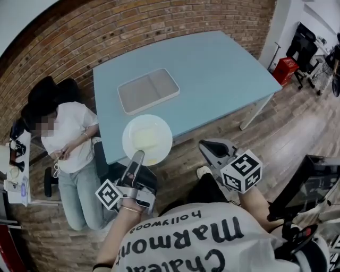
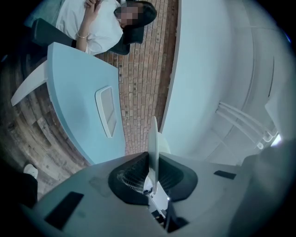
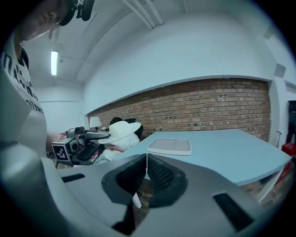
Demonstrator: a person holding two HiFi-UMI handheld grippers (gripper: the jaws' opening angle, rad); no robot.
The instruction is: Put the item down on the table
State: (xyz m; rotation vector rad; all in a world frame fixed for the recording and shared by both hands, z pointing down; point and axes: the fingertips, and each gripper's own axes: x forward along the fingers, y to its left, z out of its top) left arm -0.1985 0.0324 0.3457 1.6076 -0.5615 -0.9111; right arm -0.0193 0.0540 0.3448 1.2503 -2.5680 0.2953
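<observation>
With left gripper [image 1: 138, 155] clamped on the plate [image 1: 147, 137] rim, carry level over the table [image 1: 218, 74] (right gripper [image 1: 206, 144] closed, empty), set flat beside the tray [image 1: 148, 90].

1. I see a red brick wall [image 1: 133, 32] behind the counter, and above the bricks there is a plain white upper wall [image 3: 185, 51].
2. The floor [image 1: 297, 122] is made of dark wooden planks.
3. The counter [image 1: 212, 69] is light blue and has a white leg [image 1: 256, 112] under its right corner.
4. At the far right stand a red crate [image 1: 285, 69] and a black chair [image 1: 305, 45].
5. One long ceiling lamp [image 3: 54, 63] is lit, and pipes [image 3: 148, 11] run along the ceiling.
</observation>
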